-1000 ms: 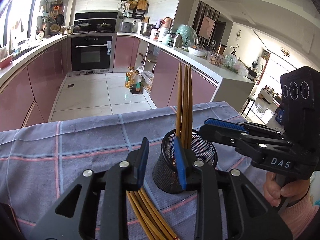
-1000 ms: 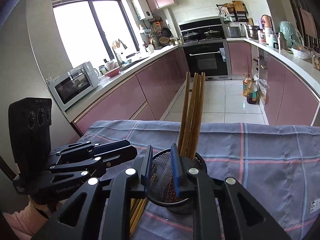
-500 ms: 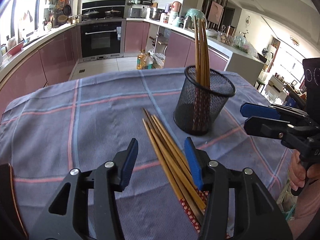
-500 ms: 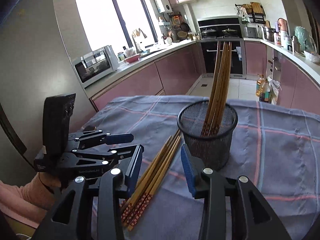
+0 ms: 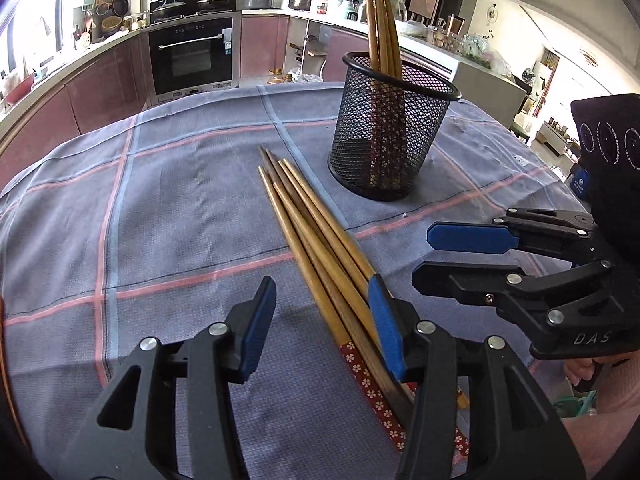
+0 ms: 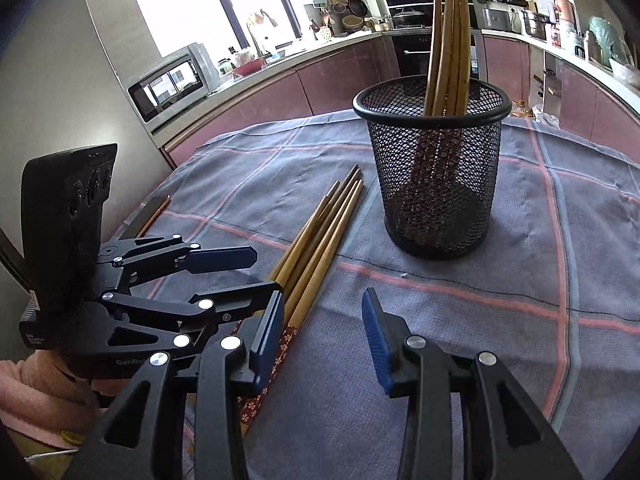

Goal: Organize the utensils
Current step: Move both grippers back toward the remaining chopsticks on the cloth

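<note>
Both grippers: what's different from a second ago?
Both have pulled back from the mesh cup. The left gripper now hangs open over the loose chopsticks on the cloth; the right gripper is open and empty beside them. Unchanged: three or so chopsticks in the cup, the loose bundle untouched, nothing gripped.

Woven cloth (image 5: 180, 208) covers the worktop, matt grey-blue with pink and pale blue stripes, slightly rough in texture. The loose chopsticks (image 5: 316, 240) look like smooth, lightly glossy wood, with red flower-patterned ends. The cup (image 6: 434, 168) is black wire mesh, matt, with a smooth solid rim; the chopsticks in it (image 6: 448, 40) show the same polished wood. Both grippers, left (image 5: 322, 322) and right (image 6: 324, 332), are matt black plastic with shiny metal rivets and textured blue pads on the jaws.
</note>
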